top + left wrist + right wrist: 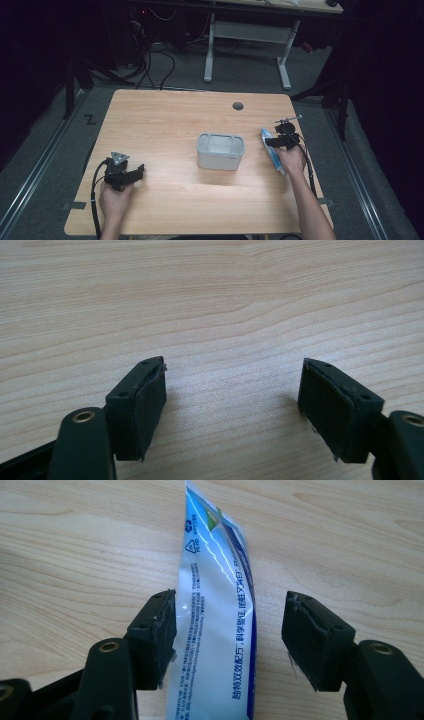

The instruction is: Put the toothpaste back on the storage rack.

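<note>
The toothpaste tube [220, 630] lies flat on the tabletop [165, 115], just to the right of the grey bin [220, 151]. The right claw [227, 640] straddles it, jaws spread, pads not pressing yet. The tube looks light, soft and glossy, so probably slippery; gripping across the fuller middle seems the safest bet. The left claw [232, 405] is spread over bare wood, well left of the bin.

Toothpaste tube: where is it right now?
The toothpaste tube lies flat at the table's right side, right of the grey bin, between the open right tongs.
</note>
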Tool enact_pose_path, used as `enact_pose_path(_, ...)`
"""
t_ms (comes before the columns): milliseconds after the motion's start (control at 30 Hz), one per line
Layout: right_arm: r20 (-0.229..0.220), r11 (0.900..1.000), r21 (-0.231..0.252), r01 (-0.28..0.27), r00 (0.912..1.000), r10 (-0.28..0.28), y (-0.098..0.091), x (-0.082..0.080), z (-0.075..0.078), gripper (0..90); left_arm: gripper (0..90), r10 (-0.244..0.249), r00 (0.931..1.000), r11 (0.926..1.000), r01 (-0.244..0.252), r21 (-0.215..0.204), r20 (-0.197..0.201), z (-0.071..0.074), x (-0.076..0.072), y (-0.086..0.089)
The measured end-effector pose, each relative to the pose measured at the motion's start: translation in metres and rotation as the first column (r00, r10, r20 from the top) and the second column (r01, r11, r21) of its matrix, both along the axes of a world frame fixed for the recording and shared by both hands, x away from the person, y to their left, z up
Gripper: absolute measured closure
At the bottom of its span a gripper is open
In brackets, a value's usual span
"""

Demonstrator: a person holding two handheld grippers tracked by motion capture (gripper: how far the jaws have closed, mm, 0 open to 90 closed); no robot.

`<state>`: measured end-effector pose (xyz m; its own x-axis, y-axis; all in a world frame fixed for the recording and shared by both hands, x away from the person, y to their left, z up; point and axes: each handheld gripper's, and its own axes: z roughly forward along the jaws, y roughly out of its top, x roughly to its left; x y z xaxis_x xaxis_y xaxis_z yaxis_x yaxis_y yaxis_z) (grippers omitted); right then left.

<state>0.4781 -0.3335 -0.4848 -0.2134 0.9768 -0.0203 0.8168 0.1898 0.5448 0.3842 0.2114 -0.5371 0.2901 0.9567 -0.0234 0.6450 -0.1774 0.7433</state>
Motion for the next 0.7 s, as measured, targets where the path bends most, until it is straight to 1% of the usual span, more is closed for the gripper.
enact_pose_path(67,-0.024,0.9999,0.006,0.011,0.9997,-0.011,-0.001,0.002,-0.002,38.8,27.7,0.001,1.0000,1.0000,-0.001,-0.001,0.001,0.000,0.000,0.000)
enact_pose_path(100,-0.029,0.9997,0.021,0.012,0.9995,-0.011,-0.001,0.002,-0.003,38.9,27.7,0.001,1.0000,1.0000,-0.001,-0.001,0.001,0.000,0.000,0.000)
enact_pose_path(133,-0.034,0.9996,0.024,0.012,0.9994,-0.012,-0.001,0.003,-0.004,39.0,27.7,-0.001,1.0000,1.0000,0.001,0.000,-0.001,0.000,0.000,0.000)
enact_pose_path(300,-0.077,0.9998,0.007,-0.017,0.9969,0.017,0.007,0.007,-0.009,39.8,27.6,0.001,1.0000,1.0000,-0.001,-0.001,0.001,0.000,0.000,0.000)
enact_pose_path(333,-0.087,0.9998,-0.006,-0.020,0.9960,0.019,0.009,0.008,-0.011,40.5,27.6,0.001,1.0000,1.0000,-0.001,-0.001,0.001,0.000,0.000,0.000)
enact_pose_path(367,-0.090,0.9996,-0.013,-0.024,0.9956,0.023,0.010,0.009,-0.012,41.4,27.6,0.001,1.0000,1.0000,-0.001,-0.001,0.001,0.000,0.000,0.000)
enact_pose_path(400,-0.092,0.9997,-0.010,-0.023,0.9955,0.022,0.011,0.009,-0.014,42.7,27.6,0.001,1.0000,1.0000,-0.001,-0.001,0.001,0.000,0.000,0.000)
enact_pose_path(467,-0.109,0.9996,-0.015,-0.023,0.9938,0.022,0.013,0.011,-0.017,44.5,27.6,0.001,1.0000,1.0000,-0.001,-0.001,0.000,0.000,0.000,0.000)
enact_pose_path(500,-0.103,0.9996,-0.011,-0.027,0.9943,0.026,0.013,0.011,-0.018,46.4,27.6,0.001,1.0000,1.0000,-0.001,-0.001,0.000,0.000,0.000,0.000)
enact_pose_path(633,-0.117,0.9991,-0.016,-0.039,0.9925,0.037,0.014,0.012,-0.017,50.0,27.5,0.001,1.0000,1.0000,-0.001,-0.001,0.001,0.000,0.000,0.000)
enact_pose_path(700,-0.121,0.9988,-0.010,-0.049,0.9915,0.047,0.015,0.012,-0.016,52.0,27.5,0.001,1.0000,1.0000,-0.001,-0.001,0.001,0.000,0.000,0.000)
